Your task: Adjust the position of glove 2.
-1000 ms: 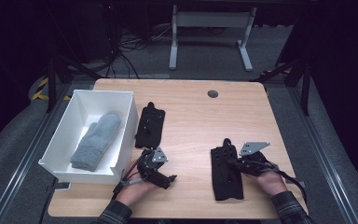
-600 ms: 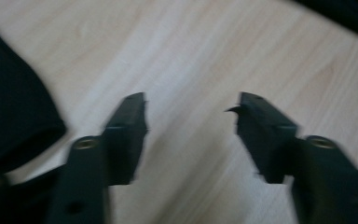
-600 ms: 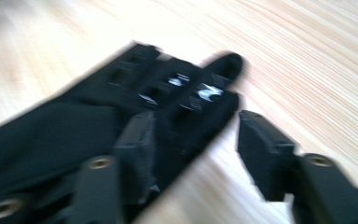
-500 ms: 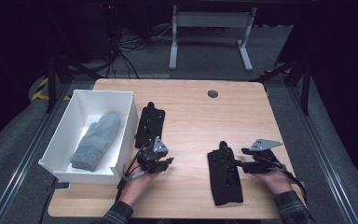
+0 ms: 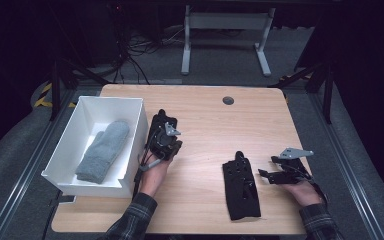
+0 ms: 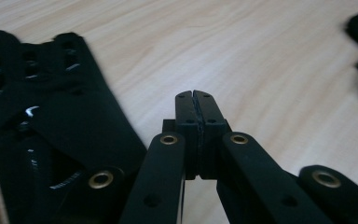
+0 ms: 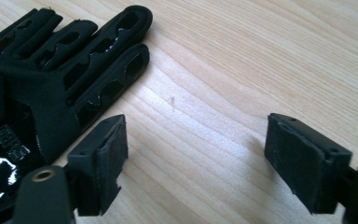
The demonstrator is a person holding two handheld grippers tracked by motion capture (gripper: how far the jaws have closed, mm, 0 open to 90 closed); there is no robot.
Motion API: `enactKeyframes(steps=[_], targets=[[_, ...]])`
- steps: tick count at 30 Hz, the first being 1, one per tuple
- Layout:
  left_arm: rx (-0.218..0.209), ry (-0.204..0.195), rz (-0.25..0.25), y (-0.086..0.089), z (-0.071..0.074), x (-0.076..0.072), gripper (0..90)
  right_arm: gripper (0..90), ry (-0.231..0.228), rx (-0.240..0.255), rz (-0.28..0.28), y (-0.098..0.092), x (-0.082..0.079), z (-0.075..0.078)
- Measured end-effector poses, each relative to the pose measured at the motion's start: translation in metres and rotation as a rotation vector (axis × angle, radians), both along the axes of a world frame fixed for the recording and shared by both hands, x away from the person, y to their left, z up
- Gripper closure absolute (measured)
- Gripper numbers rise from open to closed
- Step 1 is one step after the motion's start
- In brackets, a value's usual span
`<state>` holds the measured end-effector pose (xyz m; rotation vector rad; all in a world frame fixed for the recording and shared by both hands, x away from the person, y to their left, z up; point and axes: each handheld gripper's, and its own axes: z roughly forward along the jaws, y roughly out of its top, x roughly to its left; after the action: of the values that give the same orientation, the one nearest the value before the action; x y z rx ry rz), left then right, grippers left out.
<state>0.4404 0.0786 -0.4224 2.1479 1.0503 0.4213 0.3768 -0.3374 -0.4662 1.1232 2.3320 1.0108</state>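
Near the front edge of the table (image 5: 200,107), right of its middle, one black glove (image 5: 241,187) is lying flat with its long axis running front to back, fingers pointing toward the far edge. The right gripper (image 5: 266,174) is hovering just to that glove's right, its jaws standing wide apart with nothing between them; they have just been opening. In the right gripper view the glove's fingers (image 7: 70,65) are lying to the left of the jaws and just past them, so the glove is sitting beside the gap, not in it.

A second black glove (image 5: 163,123) is lying closer to the left edge, right beside the white bin (image 5: 130,145) that is holding a grey mitten (image 5: 103,150). The left gripper (image 5: 166,141) is sitting over this glove's near end, its jaws pressed together and gripping nothing, having just been closing. In the left gripper view the glove (image 6: 42,135) is spreading out to the left of the shut tips (image 6: 196,100).

Each hand is nearer its own glove, and the next pickup probably turns on swinging the jaws sideways over the cloth.
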Motion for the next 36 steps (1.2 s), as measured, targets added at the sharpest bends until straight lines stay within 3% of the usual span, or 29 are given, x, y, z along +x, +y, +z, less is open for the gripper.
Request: enactKeyframes(steps=[7, 11, 14, 17, 23, 28, 36], targets=[[0.038, 0.017, 0.092, 0.009, -0.009, 0.032, 89.9, 18.4, -0.017, -0.008, 0.002, 0.0, 0.0, -0.002], [0.068, 0.017, 0.117, 0.011, -0.016, 0.04, 89.9, 18.2, -0.017, -0.008, 0.004, 0.0, 0.0, -0.002], [0.06, 0.025, 0.124, 0.011, -0.02, 0.043, 89.8, 17.9, -0.016, -0.008, 0.004, 0.0, 0.0, -0.002], [0.087, 0.063, 0.132, 0.009, -0.03, 0.048, 89.8, 17.7, -0.014, -0.008, 0.005, 0.0, 0.0, -0.002], [0.066, 0.072, 0.116, 0.009, -0.034, 0.045, 90.0, 17.6, -0.013, -0.009, 0.005, 0.0, 0.0, -0.002], [0.042, 0.079, 0.069, 0.001, -0.034, 0.037, 90.0, 17.4, -0.016, -0.008, 0.005, 0.001, 0.0, -0.002], [-0.006, 0.098, -0.03, -0.025, -0.035, 0.018, 90.0, 17.1, -0.015, -0.011, 0.004, 0.001, 0.0, -0.002]])
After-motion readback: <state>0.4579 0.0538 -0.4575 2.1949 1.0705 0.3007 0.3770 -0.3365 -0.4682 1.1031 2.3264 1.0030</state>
